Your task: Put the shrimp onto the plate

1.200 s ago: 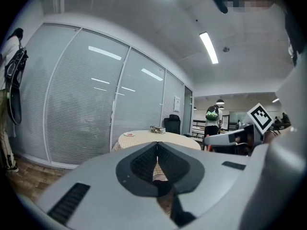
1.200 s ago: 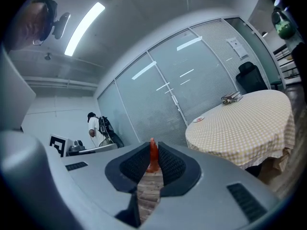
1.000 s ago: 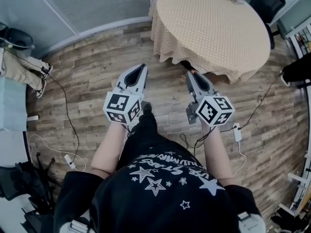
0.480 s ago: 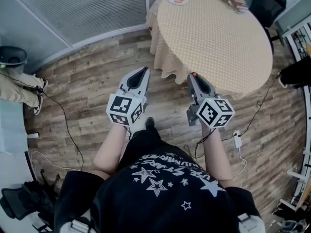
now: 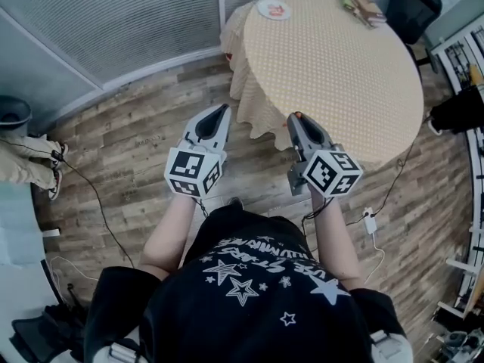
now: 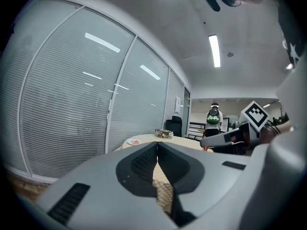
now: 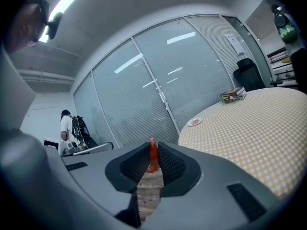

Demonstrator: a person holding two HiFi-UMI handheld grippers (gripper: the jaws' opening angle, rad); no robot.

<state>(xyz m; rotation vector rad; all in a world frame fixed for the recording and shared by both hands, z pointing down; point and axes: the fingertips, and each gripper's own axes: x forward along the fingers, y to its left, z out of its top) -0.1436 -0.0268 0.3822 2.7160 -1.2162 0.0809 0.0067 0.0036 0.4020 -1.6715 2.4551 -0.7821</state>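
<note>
My right gripper (image 5: pixel 296 116) is shut on a thin orange-red shrimp (image 7: pixel 153 155), whose tip pokes up between the closed jaws; it shows as an orange speck (image 5: pixel 297 115) in the head view. My left gripper (image 5: pixel 223 108) is shut with nothing in it, its jaws meeting (image 6: pixel 157 147). Both are held at waist height over the wooden floor, just short of the near edge of a round table (image 5: pixel 340 66) with a beige dotted cloth. A small white plate (image 5: pixel 274 8) with something red on it sits at the table's far left edge, also seen in the right gripper view (image 7: pixel 194 122).
A stack of books (image 5: pixel 361 4) lies at the table's far side, with a black chair (image 5: pixel 408 6) behind. Cables and a power strip (image 5: pixel 369 219) lie on the floor at right. Curved blinds (image 5: pixel 136 21) wall the left. A person with a backpack (image 6: pixel 213 119) stands far off.
The person has stepped forward: the table has drawn closer to both grippers and more of it shows. Both grippers keep the same pose, the right one still holding the shrimp.
</note>
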